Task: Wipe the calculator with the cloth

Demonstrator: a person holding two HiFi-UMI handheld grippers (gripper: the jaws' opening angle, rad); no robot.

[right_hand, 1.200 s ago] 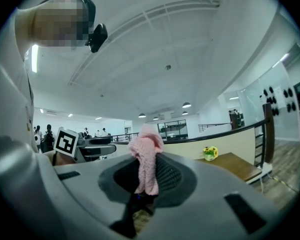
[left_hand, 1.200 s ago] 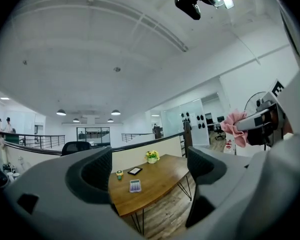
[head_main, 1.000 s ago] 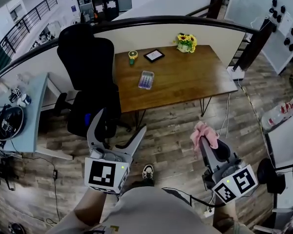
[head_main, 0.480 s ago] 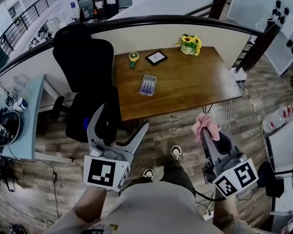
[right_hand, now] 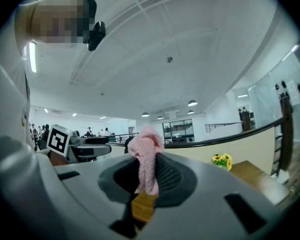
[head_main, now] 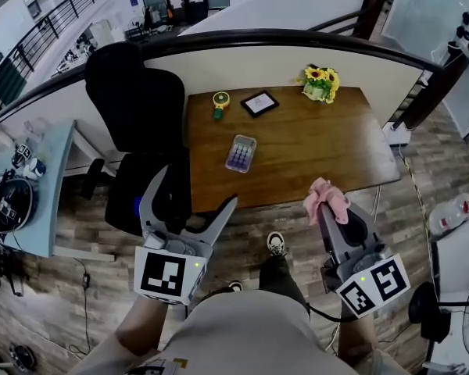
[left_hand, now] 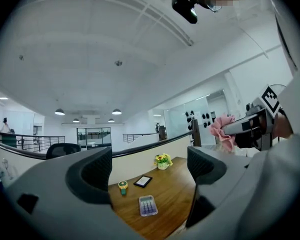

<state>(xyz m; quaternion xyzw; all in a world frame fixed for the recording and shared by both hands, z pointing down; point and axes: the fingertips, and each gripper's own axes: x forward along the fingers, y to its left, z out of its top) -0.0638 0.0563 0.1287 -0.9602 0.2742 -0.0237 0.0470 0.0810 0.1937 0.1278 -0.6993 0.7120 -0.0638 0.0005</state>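
The calculator [head_main: 241,153], pale with purple keys, lies flat near the middle left of the wooden desk [head_main: 328,147]; it also shows in the left gripper view as the calculator [left_hand: 148,205]. My right gripper [head_main: 323,207] is shut on a pink cloth [head_main: 326,198], held above the floor just short of the desk's front edge. In the right gripper view the cloth [right_hand: 146,155] hangs bunched between the jaws. My left gripper [head_main: 191,197] stands open and empty to the left, in front of the black chair.
A black office chair [head_main: 141,116] stands at the desk's left side. On the desk are a yellow round gadget [head_main: 220,102], a small tablet [head_main: 259,103] and a pot of sunflowers [head_main: 321,82]. A curved partition [head_main: 297,49] runs behind the desk. A light blue side table [head_main: 39,201] is far left.
The desk has come closer and lower in the head view as the person walks toward it. Both grippers keep their pose; the cloth stays in the right gripper.
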